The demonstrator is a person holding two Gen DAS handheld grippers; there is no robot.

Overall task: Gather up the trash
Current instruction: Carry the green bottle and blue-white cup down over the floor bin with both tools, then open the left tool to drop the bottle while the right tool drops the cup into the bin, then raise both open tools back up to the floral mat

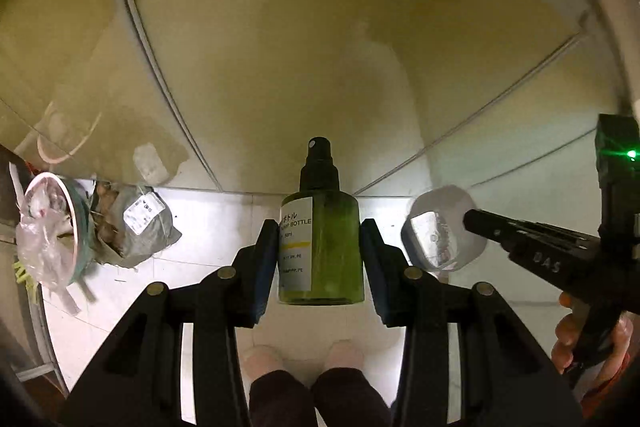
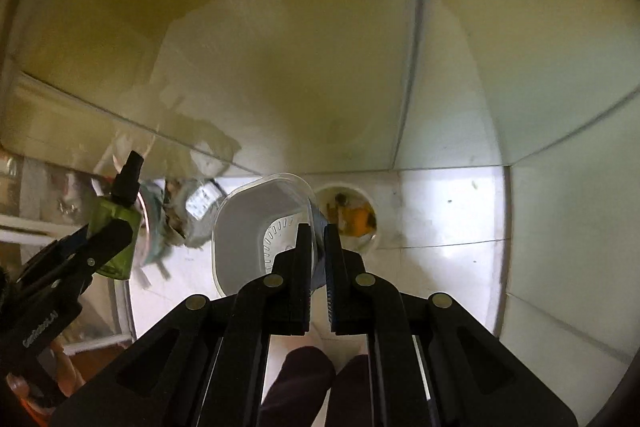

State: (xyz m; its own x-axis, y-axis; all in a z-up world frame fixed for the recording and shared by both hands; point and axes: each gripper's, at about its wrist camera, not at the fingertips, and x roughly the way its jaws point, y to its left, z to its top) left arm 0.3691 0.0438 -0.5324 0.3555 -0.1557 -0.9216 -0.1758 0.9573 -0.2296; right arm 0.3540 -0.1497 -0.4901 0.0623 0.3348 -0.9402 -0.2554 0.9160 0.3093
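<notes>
Two pieces are already in hand: at centre of the left view, the left gripper (image 1: 320, 255) clamps an upright green spray bottle (image 1: 322, 247); rightward, the right gripper (image 2: 318, 255) pinches a clear plastic container (image 2: 256, 227) by its wall, while floor trash (image 1: 136, 227) lies lower left, nearer the left gripper.

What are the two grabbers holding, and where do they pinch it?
The left gripper squeezes a green spray bottle by the sides of its body. The right gripper pinches a clear plastic container by its rim.
</notes>
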